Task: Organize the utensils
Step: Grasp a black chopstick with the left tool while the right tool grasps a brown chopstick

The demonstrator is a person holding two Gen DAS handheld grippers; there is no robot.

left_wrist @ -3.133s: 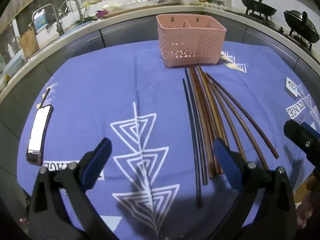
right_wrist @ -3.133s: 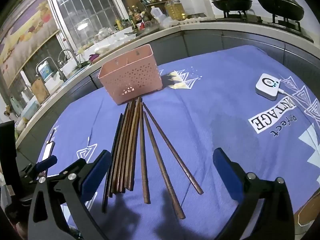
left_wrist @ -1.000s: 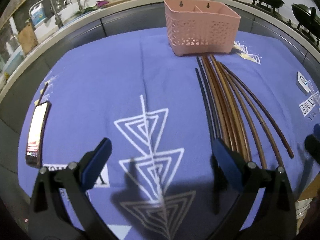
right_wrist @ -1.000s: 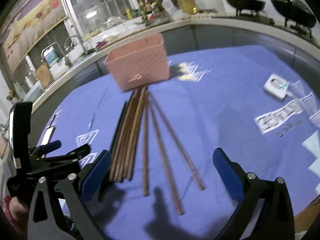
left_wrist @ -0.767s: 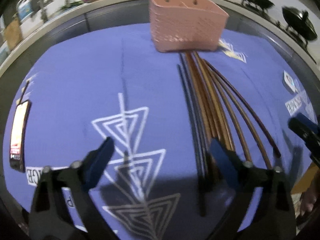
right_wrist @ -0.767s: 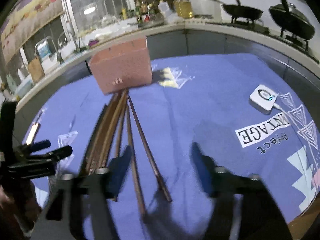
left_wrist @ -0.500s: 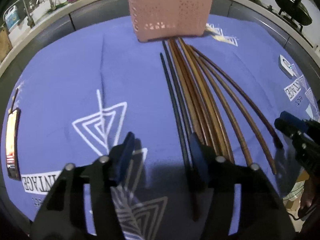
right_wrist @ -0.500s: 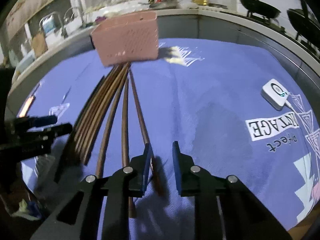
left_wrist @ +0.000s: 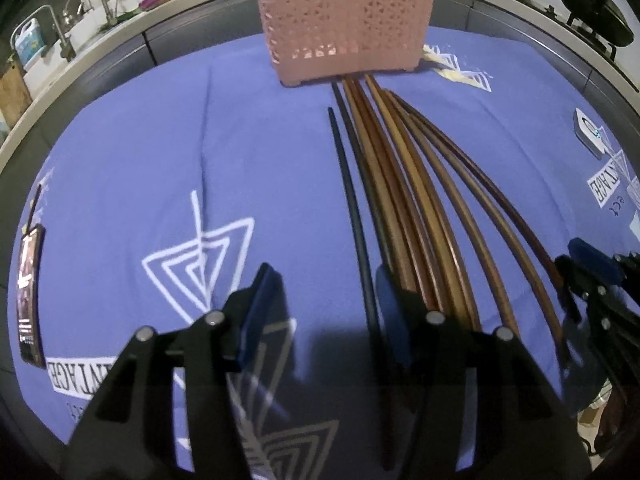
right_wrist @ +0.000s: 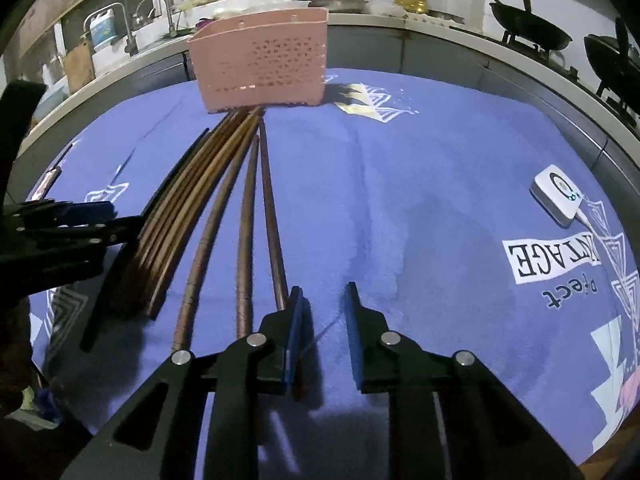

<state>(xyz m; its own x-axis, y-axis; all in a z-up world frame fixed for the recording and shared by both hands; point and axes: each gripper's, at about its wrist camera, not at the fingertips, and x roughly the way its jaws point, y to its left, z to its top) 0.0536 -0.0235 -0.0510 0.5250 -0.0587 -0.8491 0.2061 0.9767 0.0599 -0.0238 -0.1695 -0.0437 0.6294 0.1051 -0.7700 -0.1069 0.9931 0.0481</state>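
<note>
Chopsticks [left_wrist: 404, 184] lie fanned out on the bench [left_wrist: 248, 128] under a purple printed cloth [right_wrist: 420, 184], far tips up against the foot of the pink basket [left_wrist: 344, 20]. Basket sits upright at the far edge of the cloth; nothing visible inside it from here.

Left tongs [left_wrist: 324, 296]: half open, low over the near end of the fan. The outermost black chopstick [left_wrist: 348, 196] runs in between the pads, not pinched: clear gap on both sides. The right-hand pad sits over the next dark stick. Nothing gripped.

Right tongs [right_wrist: 322, 312]: narrow gap, not clamped on anything. Only cloth shows between the pads. The rightmost brown chopstick [right_wrist: 270, 216] passes just under or beside the left-hand pad, outside the gap; cannot tell whether it touches.

Each pair of tongs shows in the other's camera, one at each side of the fan, near the sticks' thick ends.

Off to the side: a phone [left_wrist: 29, 292] near the left edge of the cloth, and a small white device [right_wrist: 560, 196] with a cable at the right. Sink taps, bottles and woks line the counter behind.
</note>
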